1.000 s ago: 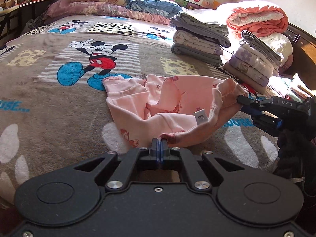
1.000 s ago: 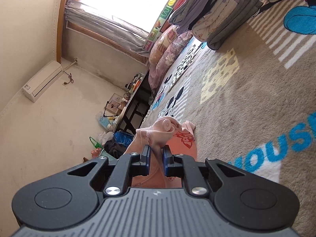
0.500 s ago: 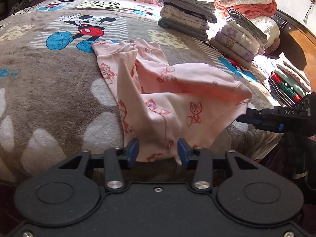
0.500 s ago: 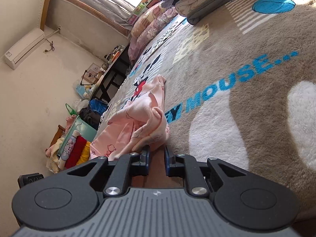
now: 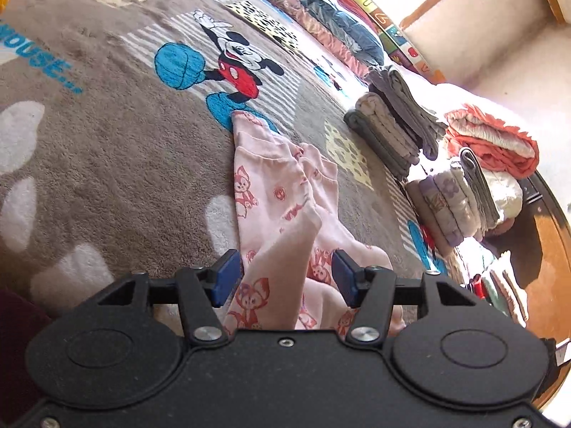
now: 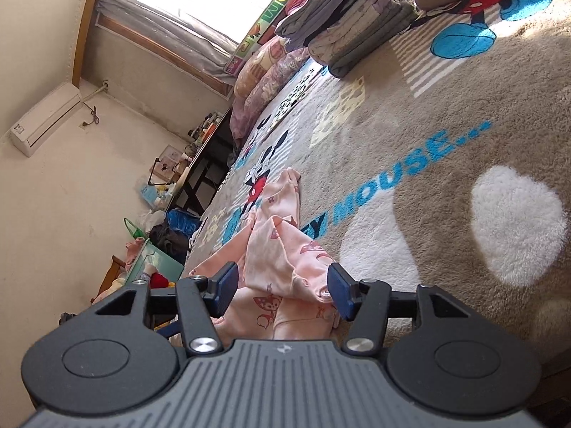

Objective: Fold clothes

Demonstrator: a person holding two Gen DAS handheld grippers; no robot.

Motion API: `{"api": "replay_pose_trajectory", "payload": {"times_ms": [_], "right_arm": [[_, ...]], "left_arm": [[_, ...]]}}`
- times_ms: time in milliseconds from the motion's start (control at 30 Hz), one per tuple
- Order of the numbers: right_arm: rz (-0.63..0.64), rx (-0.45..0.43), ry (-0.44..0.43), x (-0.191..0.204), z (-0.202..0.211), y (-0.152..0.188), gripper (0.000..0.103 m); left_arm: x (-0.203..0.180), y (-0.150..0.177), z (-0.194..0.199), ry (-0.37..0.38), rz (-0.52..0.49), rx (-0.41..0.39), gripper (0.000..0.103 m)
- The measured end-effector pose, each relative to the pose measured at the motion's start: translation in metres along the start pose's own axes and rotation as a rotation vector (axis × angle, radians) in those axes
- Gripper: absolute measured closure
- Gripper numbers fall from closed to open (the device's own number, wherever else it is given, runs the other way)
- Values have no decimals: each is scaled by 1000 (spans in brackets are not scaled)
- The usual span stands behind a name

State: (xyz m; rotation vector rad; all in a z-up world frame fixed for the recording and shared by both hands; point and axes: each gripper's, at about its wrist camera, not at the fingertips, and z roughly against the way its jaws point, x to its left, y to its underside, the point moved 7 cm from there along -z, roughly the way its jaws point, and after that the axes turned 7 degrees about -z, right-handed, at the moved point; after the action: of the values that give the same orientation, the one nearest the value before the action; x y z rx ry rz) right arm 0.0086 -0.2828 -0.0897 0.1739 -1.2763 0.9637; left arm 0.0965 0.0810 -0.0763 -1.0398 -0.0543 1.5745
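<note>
A pink child's garment [image 5: 271,185] printed with small red animals lies stretched out on the brown cartoon-mouse blanket [image 5: 107,164], its near end draped over the bed's edge. My left gripper [image 5: 285,274] is open, and the near end of the cloth passes loosely between its blue pads [image 5: 226,280] without being pinched. In the right wrist view the same pink garment [image 6: 278,249] lies bunched on the blanket [image 6: 446,214]. My right gripper [image 6: 283,287] has its jaws opening, with a fold of cloth lying slack between them.
Two stacks of folded clothes [image 5: 392,125] [image 5: 453,199] and a coral quilt [image 5: 496,142] sit at the far right of the bed. Pillows [image 5: 342,32] line the head. A dark desk [image 6: 203,164] and a green basket [image 6: 157,260] stand beside the bed.
Both grippers were shut on the pink garment and have let it go, the left first. The garment was pulled towards the bed's near edge and now lies longer and flatter. The left view has rolled.
</note>
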Motion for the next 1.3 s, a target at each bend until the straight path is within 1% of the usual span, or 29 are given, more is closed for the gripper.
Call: {"api": "replay_pose_trajectory", "payload": {"times_ms": [67, 133, 167, 267, 367, 433, 533, 600, 700, 833, 900, 933, 967, 1000, 1033, 1067, 1100, 1133, 1200, 1300], "right_arm": [[65, 15, 12, 17, -13, -9, 46], [140, 19, 23, 32, -28, -18, 39], [169, 20, 31, 36, -36, -23, 38], [206, 32, 67, 30, -69, -39, 38], [186, 84, 85, 15, -110, -52, 36], [203, 121, 95, 8, -135, -59, 35], [192, 178, 96, -7, -170, -71, 35], [194, 197, 93, -14, -188, -81, 35], [199, 230, 50, -16, -209, -91, 35], [217, 275, 0, -10, -239, -98, 34], [205, 278, -14, -8, -252, -102, 34], [200, 282, -25, -6, -258, -103, 34], [204, 291, -37, -3, -264, -103, 35], [216, 299, -41, -2, -268, -102, 40], [226, 306, -42, -1, -271, -100, 52], [231, 315, -39, -1, -275, -99, 61], [229, 322, -36, -2, -278, -99, 74], [225, 323, -37, -3, -279, -99, 81], [219, 319, -50, -1, -276, -100, 86], [208, 288, -86, 7, -265, -107, 88]], "left_arm": [[4, -16, -10, -14, 32, -2, 47], [6, -29, -21, -25, 34, 8, 46], [7, -35, -27, -29, 33, 15, 46], [13, -50, -47, -39, 20, 32, 44], [24, -61, -72, -50, 19, 46, 43], [33, -66, -90, -58, 29, 67, 43], [40, -70, -109, -24, 20, 85, 43], [43, -72, -119, 9, 10, 88, 43], [41, -77, -128, 65, -34, 89, 45], [38, -81, -141, 103, -98, 92, 55], [35, -83, -145, 121, -124, 93, 57], [33, -83, -148, 126, -138, 94, 63], [33, -84, -150, 128, -146, 95, 71], [32, -85, -153, 129, -153, 98, 74], [30, -86, -156, 130, -161, 98, 79], [28, -88, -158, 130, -174, 96, 88], [25, -89, -160, 133, -187, 95, 92], [21, -91, -162, 136, -205, 92, 93], [12, -94, -166, 138, -242, 83, 94], [0, -103, -169, 146, -288, 56, 95]]}}
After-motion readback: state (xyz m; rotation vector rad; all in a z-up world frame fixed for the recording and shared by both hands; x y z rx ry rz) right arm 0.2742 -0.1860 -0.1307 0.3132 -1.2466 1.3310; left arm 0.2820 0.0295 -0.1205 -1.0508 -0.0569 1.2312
